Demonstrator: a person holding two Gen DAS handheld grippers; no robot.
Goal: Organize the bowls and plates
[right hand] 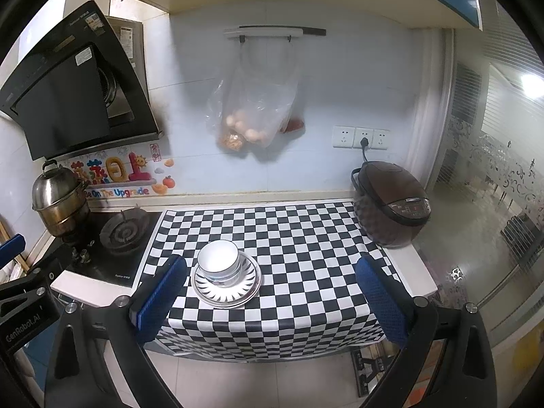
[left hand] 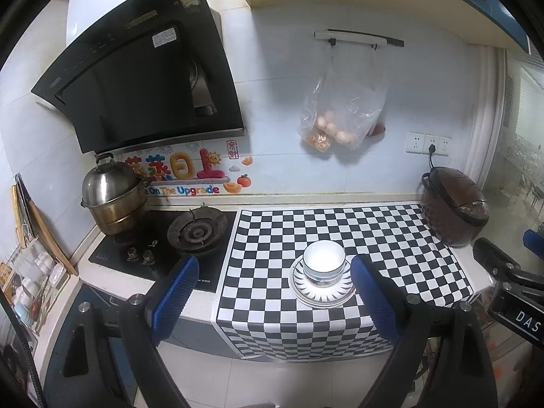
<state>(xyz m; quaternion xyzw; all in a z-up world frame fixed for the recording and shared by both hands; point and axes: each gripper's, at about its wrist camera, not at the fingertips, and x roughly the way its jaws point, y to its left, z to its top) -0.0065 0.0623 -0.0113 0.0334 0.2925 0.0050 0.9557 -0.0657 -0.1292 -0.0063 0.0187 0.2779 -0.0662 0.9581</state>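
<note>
- Sitting stacked on the checkered cloth (left hand: 374, 231) over the counter (left hand: 476, 272): white bowl (left hand: 323, 259) on striped plates (left hand: 321, 290).
- Hanging back at the counter edge: left gripper (left hand: 275, 297), fingers (left hand: 176, 292) spread wide, gripping nothing.
- Hovering likewise: right gripper (right hand: 268, 301), fingers (right hand: 159, 302) wide apart, empty, bowl just beside the left one.

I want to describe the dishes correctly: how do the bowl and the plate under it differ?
The bowl is deep and plain white inside; the plate is flat and wide, with a ring of black rays. The bowl stands on top, the plate lies on the checkered cloth. Both are round, mostly white and stacked together; neither is gripped.
</note>
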